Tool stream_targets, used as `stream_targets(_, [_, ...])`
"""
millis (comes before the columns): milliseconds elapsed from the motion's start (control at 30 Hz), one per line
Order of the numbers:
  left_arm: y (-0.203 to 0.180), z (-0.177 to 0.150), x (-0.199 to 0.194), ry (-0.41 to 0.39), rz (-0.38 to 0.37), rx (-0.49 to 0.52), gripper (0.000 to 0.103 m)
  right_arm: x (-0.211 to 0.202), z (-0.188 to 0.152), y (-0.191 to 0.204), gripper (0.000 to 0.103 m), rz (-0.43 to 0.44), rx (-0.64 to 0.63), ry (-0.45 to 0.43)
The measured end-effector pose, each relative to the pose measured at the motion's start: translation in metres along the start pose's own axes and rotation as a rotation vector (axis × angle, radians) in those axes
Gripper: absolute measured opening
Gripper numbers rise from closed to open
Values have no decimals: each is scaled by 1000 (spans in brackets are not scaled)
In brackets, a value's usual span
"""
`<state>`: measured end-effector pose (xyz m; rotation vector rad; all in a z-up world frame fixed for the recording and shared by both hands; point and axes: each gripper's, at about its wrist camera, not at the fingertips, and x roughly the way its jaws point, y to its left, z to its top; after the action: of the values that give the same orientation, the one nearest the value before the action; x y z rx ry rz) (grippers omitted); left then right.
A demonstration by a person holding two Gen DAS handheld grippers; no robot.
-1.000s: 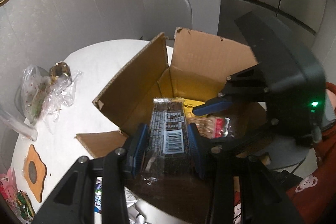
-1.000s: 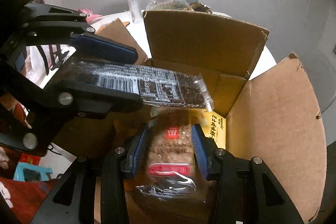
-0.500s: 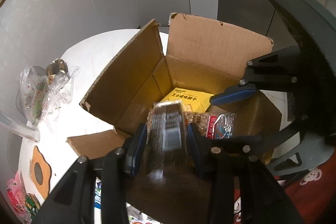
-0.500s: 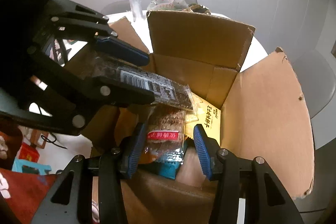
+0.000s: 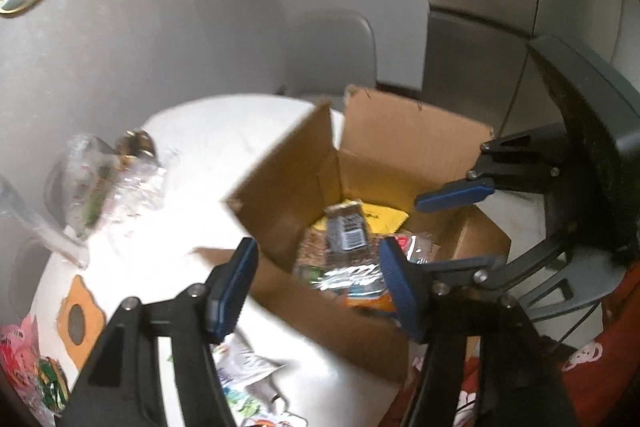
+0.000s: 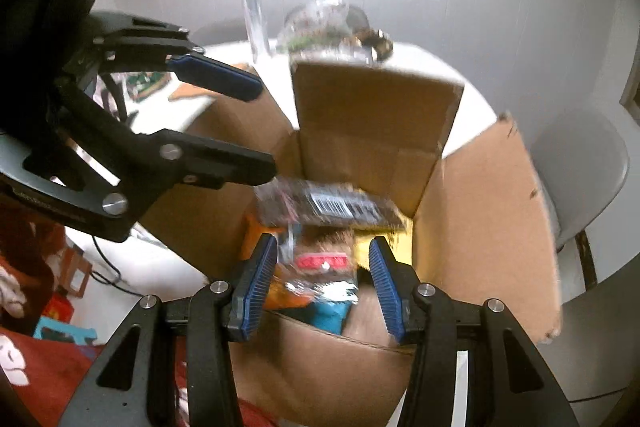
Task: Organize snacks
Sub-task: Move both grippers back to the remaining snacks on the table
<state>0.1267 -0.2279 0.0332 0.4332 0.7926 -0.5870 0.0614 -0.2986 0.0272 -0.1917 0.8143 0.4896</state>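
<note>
An open cardboard box [image 5: 404, 135] stands on the white round table [image 5: 216, 135]. Several snack packs lie inside it. On top is a dark pack with a barcode [image 5: 347, 231], blurred, also in the right wrist view [image 6: 336, 205]. My left gripper [image 5: 316, 291] hovers above the box's near edge; its jaws are opening and nothing is between them. My right gripper [image 6: 322, 287] is open above a red-labelled snack bar [image 6: 320, 261], which rests in the box clear of the pads. Each gripper shows in the other's view, the left gripper [image 6: 266, 127] and the right gripper [image 5: 412, 231].
Clear plastic bags [image 5: 100, 179] and a clear tube [image 5: 40, 227] sit at the table's left. A wooden coaster [image 5: 78, 315], pink snack packs [image 5: 20, 355] and loose wrappers [image 5: 244, 367] lie nearer. A grey chair [image 5: 336, 55] stands behind. A person's red sleeve [image 5: 600, 347] is at right.
My left gripper opened and the dark barcode pack dropped into the box. The right gripper let go of the red-labelled bar. Both grippers rose and drew back from the box.
</note>
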Motion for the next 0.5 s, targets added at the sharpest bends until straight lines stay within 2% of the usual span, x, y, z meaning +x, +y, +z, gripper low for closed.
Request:
stream_targets(100, [13,-16,-32,-62,30,-37,65,-22,7,21,44,23,-24,-83])
stream_targets(233, [32,-50,-70,-128,123,-81,71,-38,15,60,44,71,-78,-156])
stream_targets(367, [47,-89,-95,-169,188,-136,76,-35,20,104,44,125,-140,-175])
stream_targets(500, [58,-138,-108,-194,246,-166,82,-17,23,146,44,195,-188,-147])
